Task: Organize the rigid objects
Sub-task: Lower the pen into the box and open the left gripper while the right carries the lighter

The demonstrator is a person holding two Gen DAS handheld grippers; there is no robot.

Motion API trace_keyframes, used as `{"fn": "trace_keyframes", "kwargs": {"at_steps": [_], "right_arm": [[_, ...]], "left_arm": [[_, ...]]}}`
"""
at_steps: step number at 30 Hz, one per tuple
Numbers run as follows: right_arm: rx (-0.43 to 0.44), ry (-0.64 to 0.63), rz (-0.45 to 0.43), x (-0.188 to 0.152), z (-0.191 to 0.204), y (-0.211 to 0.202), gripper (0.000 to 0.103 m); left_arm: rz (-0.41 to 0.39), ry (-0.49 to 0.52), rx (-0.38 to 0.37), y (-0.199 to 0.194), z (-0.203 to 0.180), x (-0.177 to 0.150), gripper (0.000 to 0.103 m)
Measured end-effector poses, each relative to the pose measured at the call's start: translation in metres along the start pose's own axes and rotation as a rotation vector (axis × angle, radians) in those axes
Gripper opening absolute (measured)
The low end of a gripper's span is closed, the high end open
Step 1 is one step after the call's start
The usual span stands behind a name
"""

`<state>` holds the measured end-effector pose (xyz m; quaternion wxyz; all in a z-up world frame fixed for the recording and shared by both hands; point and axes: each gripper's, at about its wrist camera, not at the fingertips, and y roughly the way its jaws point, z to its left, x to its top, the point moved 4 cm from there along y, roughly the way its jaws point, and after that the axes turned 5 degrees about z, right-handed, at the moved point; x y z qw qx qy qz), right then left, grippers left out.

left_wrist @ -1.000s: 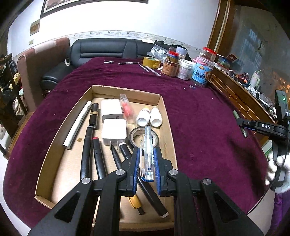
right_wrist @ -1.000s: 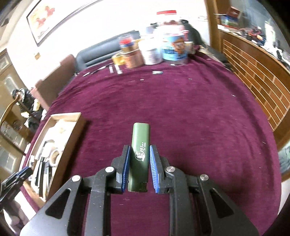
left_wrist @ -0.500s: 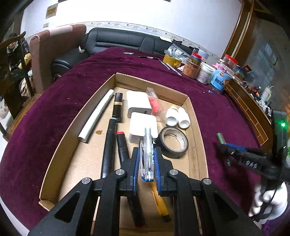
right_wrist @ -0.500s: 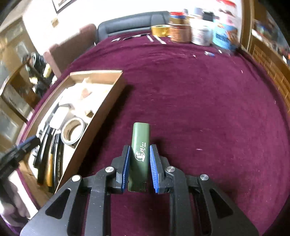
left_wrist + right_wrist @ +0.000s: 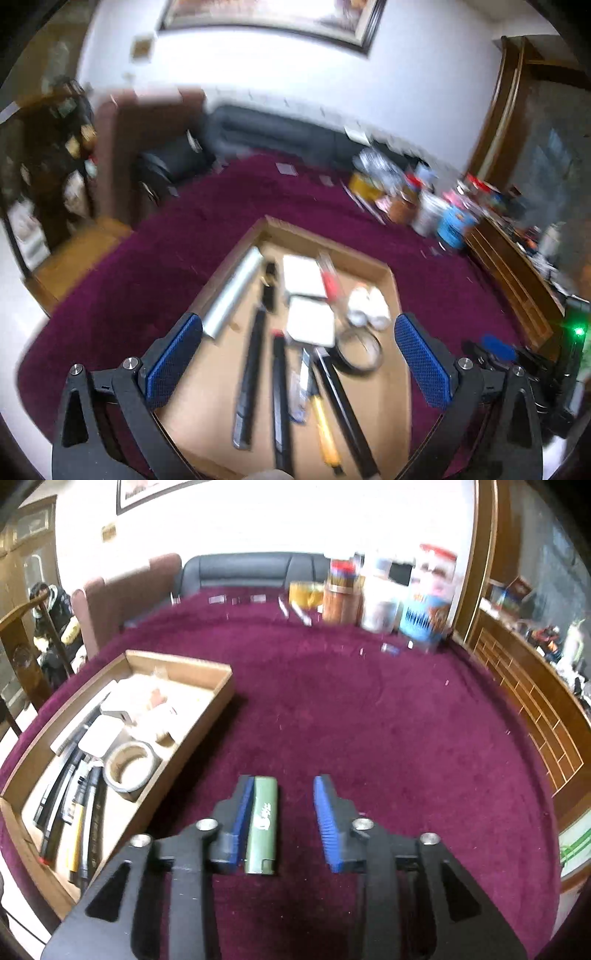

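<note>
Left gripper (image 5: 298,354) jaws opening, now wide apart over the box (image 5: 391,273), nothing between them. The clear pen (image 5: 301,384) it was clamping a second ago now lies in the box among the dark markers (image 5: 255,373) and beside the tape roll (image 5: 360,350). Reading: that pen is delivered, left hand free for the next pick. View is motion-blurred, so the pen's exact rest is hard to tell.

Right gripper (image 5: 283,819) jaws also opening, at a middling gap. Green lighter (image 5: 263,823) sits between them, against the left pad, clear of the right pad; no longer pinched as it was half a second ago. It is over the maroon surface (image 5: 369,720), just beside the box's near wall, not over the box. Whether it already rests on the cloth or is dropping, cannot tell.

Against the earlier frame: box has slid closer in the right view. Judgement: lighter is being let go outside the box, so it is not yet sorted.
</note>
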<state>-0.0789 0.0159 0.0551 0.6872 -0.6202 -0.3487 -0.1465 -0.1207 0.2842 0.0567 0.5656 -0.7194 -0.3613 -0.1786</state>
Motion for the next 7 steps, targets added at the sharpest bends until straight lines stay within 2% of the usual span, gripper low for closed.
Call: {"fn": "trace_keyframes", "kwargs": {"at_steps": [2,7], "right_arm": [[0.008,-0.010,-0.031,-0.001,0.007,-0.008,0.044],[0.028,-0.051,-0.055,0.000,0.021,-0.011,0.045]], "left_arm": [[0.035,-0.008,0.013,0.006,0.000,-0.003,0.102],[-0.034,0.025,0.196,-0.004,-0.007,-0.006,0.102]]}}
